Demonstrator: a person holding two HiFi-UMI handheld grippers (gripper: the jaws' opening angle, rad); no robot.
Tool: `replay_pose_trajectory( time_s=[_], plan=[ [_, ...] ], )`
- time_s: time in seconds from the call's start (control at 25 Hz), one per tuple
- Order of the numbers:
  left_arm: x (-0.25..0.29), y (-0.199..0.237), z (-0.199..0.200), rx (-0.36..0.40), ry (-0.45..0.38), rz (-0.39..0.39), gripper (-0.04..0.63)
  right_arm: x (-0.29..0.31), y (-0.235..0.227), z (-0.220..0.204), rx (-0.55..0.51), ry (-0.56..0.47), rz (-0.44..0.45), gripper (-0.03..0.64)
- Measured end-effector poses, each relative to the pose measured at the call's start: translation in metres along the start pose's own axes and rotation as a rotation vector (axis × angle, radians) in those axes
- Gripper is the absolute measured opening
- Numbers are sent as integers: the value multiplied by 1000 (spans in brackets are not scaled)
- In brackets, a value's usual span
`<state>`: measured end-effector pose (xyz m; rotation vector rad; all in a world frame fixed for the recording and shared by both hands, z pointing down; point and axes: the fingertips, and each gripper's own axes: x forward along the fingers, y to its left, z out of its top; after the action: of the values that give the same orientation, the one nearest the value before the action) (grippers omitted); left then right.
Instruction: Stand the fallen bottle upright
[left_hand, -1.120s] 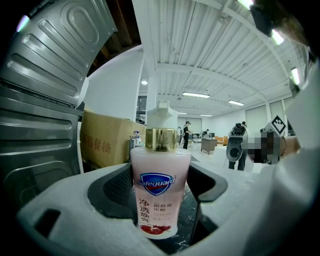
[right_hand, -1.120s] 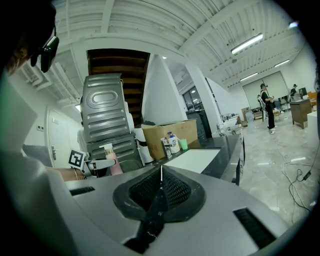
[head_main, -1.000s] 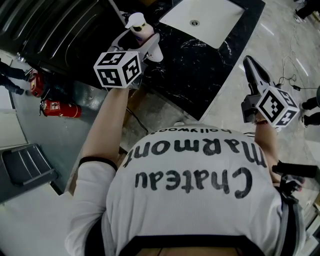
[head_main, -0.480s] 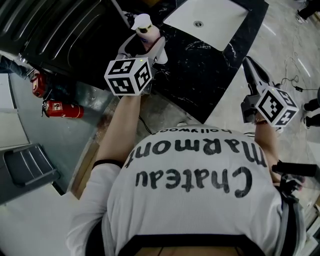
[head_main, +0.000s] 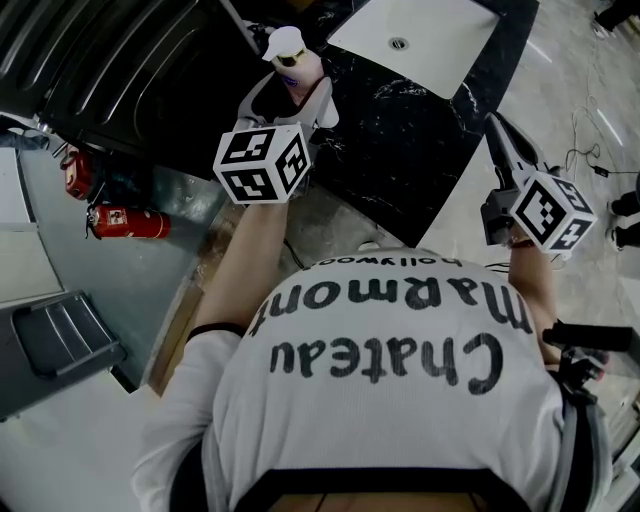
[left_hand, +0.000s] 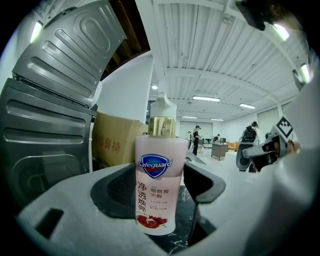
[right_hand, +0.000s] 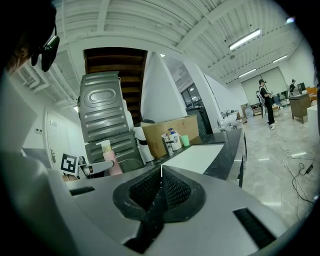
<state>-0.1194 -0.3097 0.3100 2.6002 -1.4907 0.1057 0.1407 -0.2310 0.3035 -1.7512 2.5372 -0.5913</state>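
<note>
Both left gripper (head_main: 288, 98) jaws—just been closing—flank the upright bottle (left_hand: 156, 185).

Open-plan office hall: strip lights (right_hand: 244, 40), desks (right_hand: 299, 106), marble counter (head_main: 400, 150) with sink (head_main: 410, 40).

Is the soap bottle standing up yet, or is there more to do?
Done: the bottle stands upright on the black counter. In hand: the left gripper sits around it, its jaws just closing a little but not visibly squeezing. Left: pull that gripper away. The right gripper is shut and empty.
</note>
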Motion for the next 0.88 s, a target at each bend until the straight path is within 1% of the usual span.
replay_pose_trajectory(
  time_s=[0.16,0.32,0.48,0.68,0.88],
  plan=[
    [0,0,-5,-14,10,4,304,-1,-2,-2,4,2,-1,14],
    [-1,1,-7,-9,30,7,302,0,-2,1,-2,0,10,14],
    [-2,2,-13,-42,61,23,302,3,-1,-2,-3,14,34,14],
    [-7,2,-14,-79,68,98,302,9,-4,-1,-6,27,85,14],
    [-19,2,-9,-111,52,209,302,23,-9,3,6,54,174,14]
  ],
)
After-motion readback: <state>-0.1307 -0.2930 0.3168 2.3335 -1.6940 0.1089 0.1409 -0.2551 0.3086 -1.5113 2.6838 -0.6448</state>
